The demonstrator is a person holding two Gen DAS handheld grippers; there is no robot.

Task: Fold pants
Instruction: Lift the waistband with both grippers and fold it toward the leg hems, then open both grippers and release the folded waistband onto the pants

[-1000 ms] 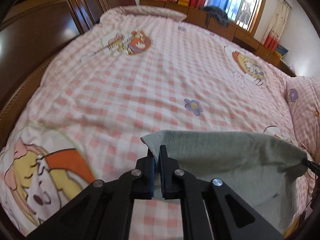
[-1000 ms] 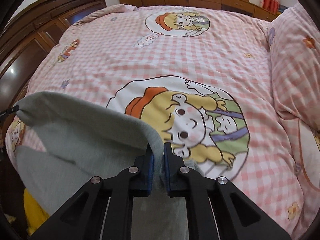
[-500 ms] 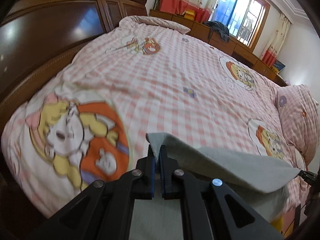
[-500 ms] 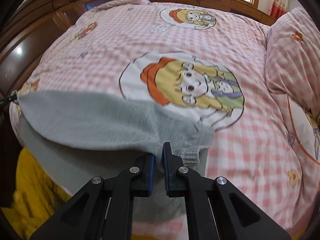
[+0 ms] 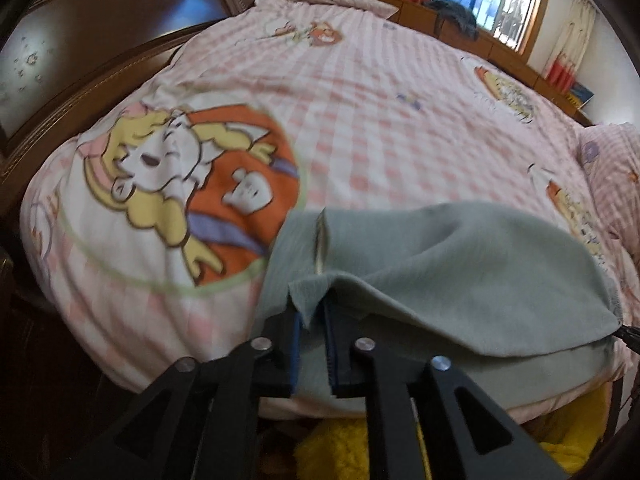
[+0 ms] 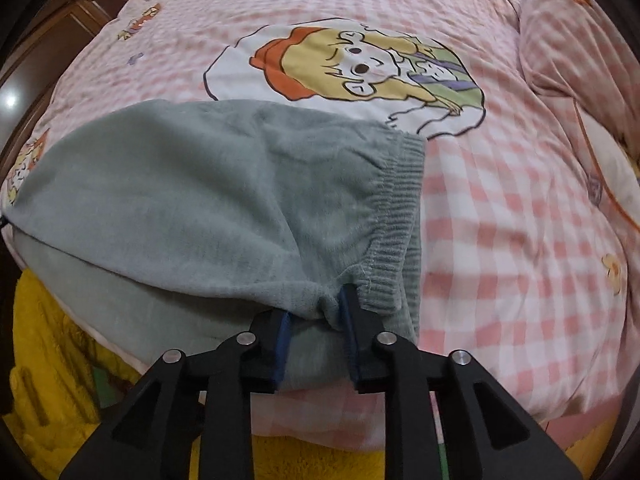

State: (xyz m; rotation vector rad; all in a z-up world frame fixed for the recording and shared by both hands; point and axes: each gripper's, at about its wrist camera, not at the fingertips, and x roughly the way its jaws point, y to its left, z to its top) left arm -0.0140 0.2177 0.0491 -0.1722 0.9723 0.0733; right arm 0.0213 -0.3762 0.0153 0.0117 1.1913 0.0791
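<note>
Tongs first, since they're nearest: the left tongs [image 5: 314,322] are opening, with a corner of the grey pants [image 6: 192,192] hanging between the blue pads and no longer pinched. The right tongs [image 6: 316,316] are opening too, with a bunched bit of fabric just under the ribbed waistband [image 6: 400,200] sitting loosely in the gap. So this looks like the let-go after laying a fold over.

To do it well, I'd let both sides spread fully before backing out, and pull straight back along the fingers so the pads don't drag the top layer and wreck the fold. That left corner is flopped over a pad and could snag. I'd also watch the hump of slack in the middle, which probably wants smoothing afterward.

The pants lie doubled over at the near edge of the bed [image 5: 400,120], with the lower layer hanging slightly over the side above something yellow and fluffy [image 6: 48,360]. That's my worry: not much margin there.

Farther up there's loads of open pink checked duvet [image 6: 500,240], with a pillow [image 6: 580,40] off to the right.
</note>
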